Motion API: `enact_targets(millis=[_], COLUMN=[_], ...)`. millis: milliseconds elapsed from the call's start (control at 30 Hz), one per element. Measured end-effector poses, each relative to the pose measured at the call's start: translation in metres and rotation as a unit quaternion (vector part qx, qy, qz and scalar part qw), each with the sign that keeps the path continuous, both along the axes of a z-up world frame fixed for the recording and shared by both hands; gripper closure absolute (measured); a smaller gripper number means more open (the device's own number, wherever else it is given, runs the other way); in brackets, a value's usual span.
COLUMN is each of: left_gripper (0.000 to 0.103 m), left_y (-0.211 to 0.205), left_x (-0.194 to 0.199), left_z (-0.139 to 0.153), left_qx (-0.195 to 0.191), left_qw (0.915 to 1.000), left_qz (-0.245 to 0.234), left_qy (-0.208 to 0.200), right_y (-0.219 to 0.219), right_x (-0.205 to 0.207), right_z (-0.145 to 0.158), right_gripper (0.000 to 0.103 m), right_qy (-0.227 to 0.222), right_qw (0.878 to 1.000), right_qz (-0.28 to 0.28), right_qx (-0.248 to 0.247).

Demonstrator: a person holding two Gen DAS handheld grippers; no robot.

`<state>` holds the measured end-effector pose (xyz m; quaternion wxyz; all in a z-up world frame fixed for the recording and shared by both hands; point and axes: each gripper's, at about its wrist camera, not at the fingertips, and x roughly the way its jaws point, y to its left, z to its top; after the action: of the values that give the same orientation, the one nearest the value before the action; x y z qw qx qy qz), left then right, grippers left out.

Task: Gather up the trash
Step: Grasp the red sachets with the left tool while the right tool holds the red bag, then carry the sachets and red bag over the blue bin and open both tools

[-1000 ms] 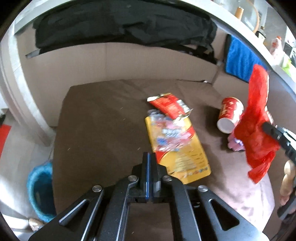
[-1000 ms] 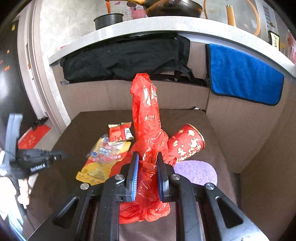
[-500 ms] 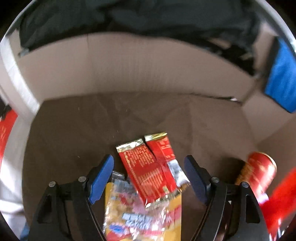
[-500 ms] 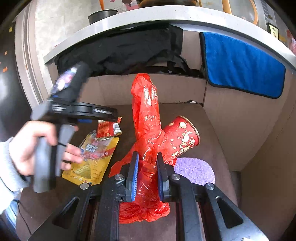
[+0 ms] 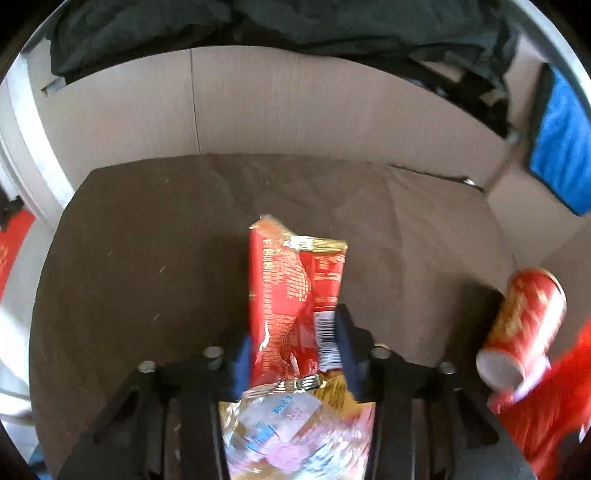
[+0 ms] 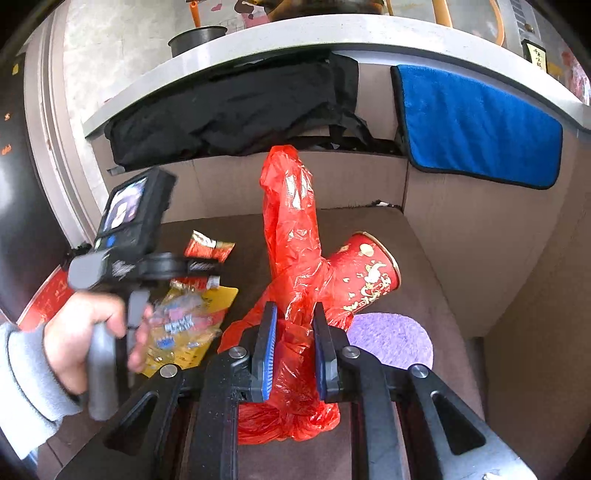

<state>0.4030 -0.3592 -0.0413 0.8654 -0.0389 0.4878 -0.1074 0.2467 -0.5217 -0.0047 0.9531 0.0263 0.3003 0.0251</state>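
Two blue-padded fingers of the left gripper [image 5: 293, 341] pressed against either side of a red snack wrapper [image 5: 291, 295], clamping its lower half while its torn, gold-edged top stuck up past the fingertips over the brown cushion [image 5: 147, 258]. Just under the gripper lay a clear crinkled wrapper [image 5: 280, 424] on top of a yellow packet [image 5: 336, 387], both blurred. Off to the right, a red paper cup [image 5: 522, 325] lay on its side with its pale base toward the camera, and a smear of red plastic bag [image 5: 554, 413] filled the lower right corner. A black garment [image 5: 258, 26] draped over the ledge behind, and a blue towel [image 5: 561, 155] hung at the right.

Seen from the right wrist, the right gripper [image 6: 293, 350] was clenched on the red plastic bag [image 6: 291, 236], whose twisted neck stood up between the blue pads while the rest bunched below them. The red paper cup [image 6: 365, 273] lay tipped just behind the bag, touching it, with a purple round mat [image 6: 391, 338] beside it on the brown cushion [image 6: 417, 251]. At the left, a hand [image 6: 88, 336] in a grey sleeve held the left gripper [image 6: 210, 264] above the yellow packet [image 6: 207, 314] and clear wrapper [image 6: 177, 314], with the red snack wrapper [image 6: 207, 247] poking out beyond its tip. The black garment [image 6: 236, 110] and blue towel [image 6: 480, 122] hung from the ledge behind.
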Motion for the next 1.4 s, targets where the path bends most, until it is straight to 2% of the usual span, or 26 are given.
enact_targets(millis=[67,233,333,433,567,733,900,967,1100,1267,1400], left_gripper=[0.083,0.085,0.085,0.085,0.085,0.085,0.084,0.084,0.084,0.084,0.084], left_y=[0.016,0.060,0.090,0.121,0.177,0.277,0.374,0.400,0.448,0.469,0.480], left_x=[-0.019,-0.060,-0.085,-0.112,-0.138,-0.164,-0.176,-0.177,-0.168,-0.150,-0.134], left_z=[0.007,0.031,0.051,0.075,0.097,0.108,0.084,0.069,0.025,-0.030,-0.071], left_qx=[-0.009,-0.033,-0.065,-0.063,-0.071,-0.063,-0.044,-0.042,-0.064,-0.066,-0.073], left_qw=[0.9996,0.9964,0.9923,0.9872,0.9840,0.9826,0.9850,0.9857,0.9885,0.9922,0.9931], left_qz=[-0.022,-0.043,-0.050,-0.057,-0.041,0.014,0.068,0.083,0.095,0.088,0.087], left_qy=[-0.016,-0.066,-0.093,-0.135,-0.158,-0.174,-0.153,-0.141,-0.098,-0.059,-0.030], right_y=[0.003,0.023,0.041,0.067,0.116,0.204,0.298,0.329,0.387,0.434,0.453], right_x=[-0.003,-0.015,-0.024,-0.035,-0.042,-0.040,-0.026,-0.017,0.009,0.047,0.076], right_z=[0.004,0.016,0.024,0.037,0.055,0.066,0.051,0.039,0.003,-0.051,-0.091], right_gripper=[0.088,0.088,0.088,0.088,0.088,0.088,0.088,0.088,0.088,0.087,0.087], right_qy=[-0.001,-0.014,-0.023,-0.035,-0.055,-0.068,-0.046,-0.029,0.025,0.098,0.147], right_qw=[1.000,1.000,1.000,0.999,0.996,0.991,0.983,0.981,0.976,0.972,0.967], right_qz=[0.002,0.005,0.011,0.029,0.063,0.118,0.176,0.194,0.214,0.214,0.209], right_qx=[0.011,0.015,0.018,0.015,0.000,-0.008,-0.007,-0.002,0.008,0.017,0.010])
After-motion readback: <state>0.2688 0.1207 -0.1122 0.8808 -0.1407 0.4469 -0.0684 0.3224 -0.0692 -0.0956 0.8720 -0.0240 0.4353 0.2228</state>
